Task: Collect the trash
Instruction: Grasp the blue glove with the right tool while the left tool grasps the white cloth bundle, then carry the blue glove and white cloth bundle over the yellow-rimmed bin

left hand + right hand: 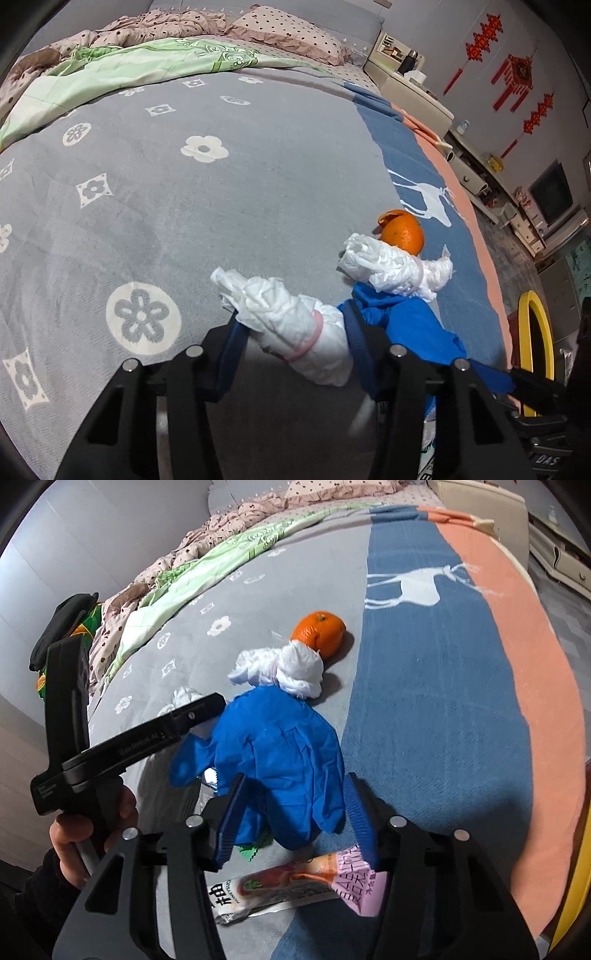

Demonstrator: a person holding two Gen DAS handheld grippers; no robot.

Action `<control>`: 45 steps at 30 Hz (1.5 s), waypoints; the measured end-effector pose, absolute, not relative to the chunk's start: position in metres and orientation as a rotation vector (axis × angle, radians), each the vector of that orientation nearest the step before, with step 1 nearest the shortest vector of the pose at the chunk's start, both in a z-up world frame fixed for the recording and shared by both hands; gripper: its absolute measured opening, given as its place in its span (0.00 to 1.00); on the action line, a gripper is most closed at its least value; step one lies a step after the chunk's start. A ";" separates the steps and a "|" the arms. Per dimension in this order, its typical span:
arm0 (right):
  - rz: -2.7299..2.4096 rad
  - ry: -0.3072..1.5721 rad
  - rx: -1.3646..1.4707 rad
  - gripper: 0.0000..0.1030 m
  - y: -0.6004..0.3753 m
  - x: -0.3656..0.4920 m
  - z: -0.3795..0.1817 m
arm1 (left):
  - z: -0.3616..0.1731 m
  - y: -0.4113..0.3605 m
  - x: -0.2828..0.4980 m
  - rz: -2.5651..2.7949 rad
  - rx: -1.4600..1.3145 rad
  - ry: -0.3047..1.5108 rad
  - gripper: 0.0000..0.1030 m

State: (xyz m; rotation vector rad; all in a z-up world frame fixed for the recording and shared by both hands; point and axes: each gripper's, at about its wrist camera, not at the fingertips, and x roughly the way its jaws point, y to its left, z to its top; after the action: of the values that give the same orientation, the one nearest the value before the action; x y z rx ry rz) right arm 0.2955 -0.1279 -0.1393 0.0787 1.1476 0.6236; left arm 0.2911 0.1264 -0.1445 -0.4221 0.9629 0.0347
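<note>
Both of your grippers are down over the litter on the bed cover (155, 206). The step in hand appears to be a double pick, one item per side.

Left gripper (293, 341): the near tissue roll (291, 321), bound by a pink band, lies between the blue pads. Both pads seem to bear on its flanks, so I judge the jaws closed onto it at a middling width. Confirm the hold at the banded part, where the paper is firmest. The loose front end would crush and slip.

Right gripper (293, 818): the jaws stand partly open astride the lower end of the blue glove (273, 746). The left pad lies against the glove and the right pad sits just beside its edge, so I cannot tell whether the film is pinched yet. Close on the bunched middle, not a single finger, and keep the tips clear of the cover. The snack wrapper (295, 886) lies beneath the right pad, so take care not to drag it.

Left for later: the second tissue roll (395, 266), touching the orange (402, 232). A yellow-rimmed bin (537, 343) stands beside the bed, on the right of the left wrist view
</note>
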 end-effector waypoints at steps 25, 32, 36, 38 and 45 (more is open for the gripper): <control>0.653 1.083 0.069 0.03 -0.134 0.275 -0.111 | -0.133 0.137 0.283 0.014 -0.465 0.917 0.43; 0.624 1.038 0.098 0.03 -0.161 0.263 -0.093 | -0.122 0.131 0.276 0.021 -0.449 0.903 0.43; 0.599 1.015 0.119 0.03 -0.181 0.258 -0.084 | -0.115 0.126 0.273 0.020 -0.432 0.898 0.43; 0.586 1.002 0.126 0.03 -0.191 0.256 -0.078 | -0.110 0.124 0.270 0.020 -0.423 0.891 0.43; 0.550 0.953 0.151 0.03 -0.220 0.248 -0.061 | -0.094 0.117 0.261 0.015 -0.405 0.866 0.43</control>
State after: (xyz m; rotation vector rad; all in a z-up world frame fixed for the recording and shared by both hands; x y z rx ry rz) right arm 0.2479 -0.2196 -0.0609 0.1509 0.9532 0.5500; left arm 0.2613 0.1168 -0.0937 -0.4047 0.8656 0.0150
